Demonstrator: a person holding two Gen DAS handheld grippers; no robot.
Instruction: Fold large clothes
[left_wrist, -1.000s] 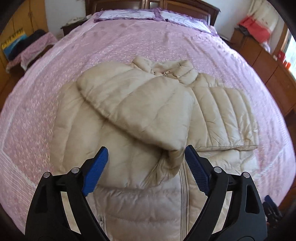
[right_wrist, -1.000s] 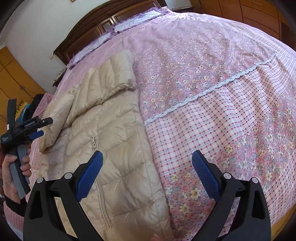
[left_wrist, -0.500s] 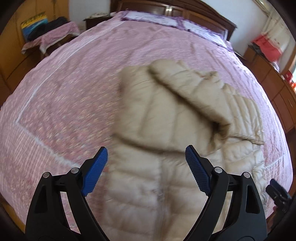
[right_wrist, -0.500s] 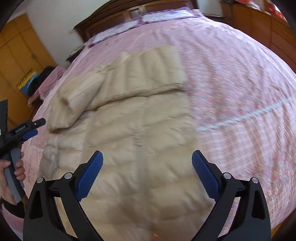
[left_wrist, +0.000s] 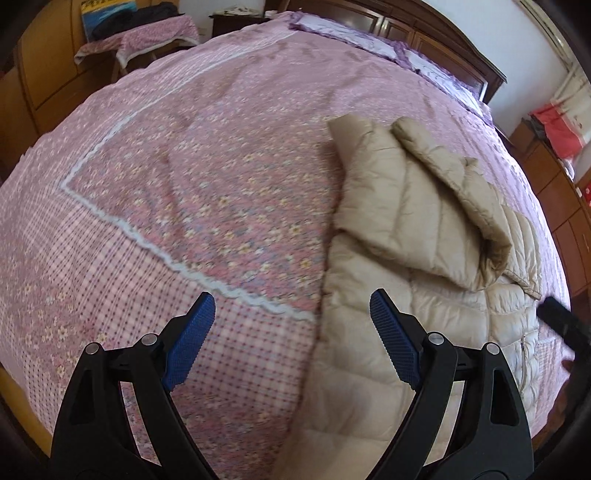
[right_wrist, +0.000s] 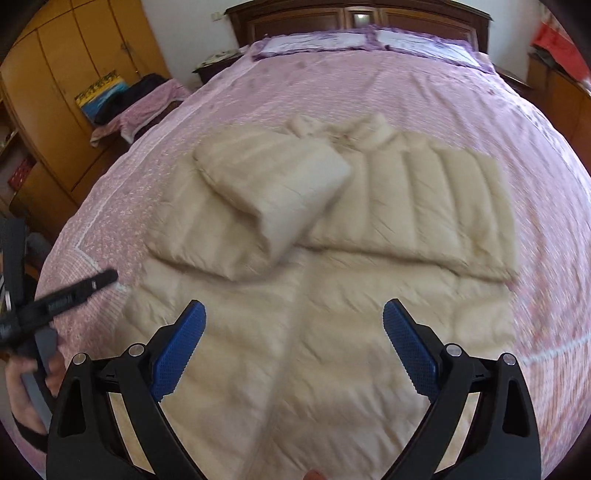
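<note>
A beige quilted down jacket lies flat on the pink bedspread, both sleeves folded across its chest. In the left wrist view the jacket lies to the right. My left gripper is open and empty, above the jacket's left edge and the checked part of the bedspread. It also shows from the side in the right wrist view. My right gripper is open and empty, above the jacket's lower body near the zip.
Pillows and a dark wooden headboard are at the bed's far end. A wooden wardrobe and a cloth-covered stool stand to the left. Wooden cabinets line the right side.
Both grippers have swung round. The left now faces the bedspread left of the jacket; the right has turned from the bed's right side onto the jacket. Both stayed open.
</note>
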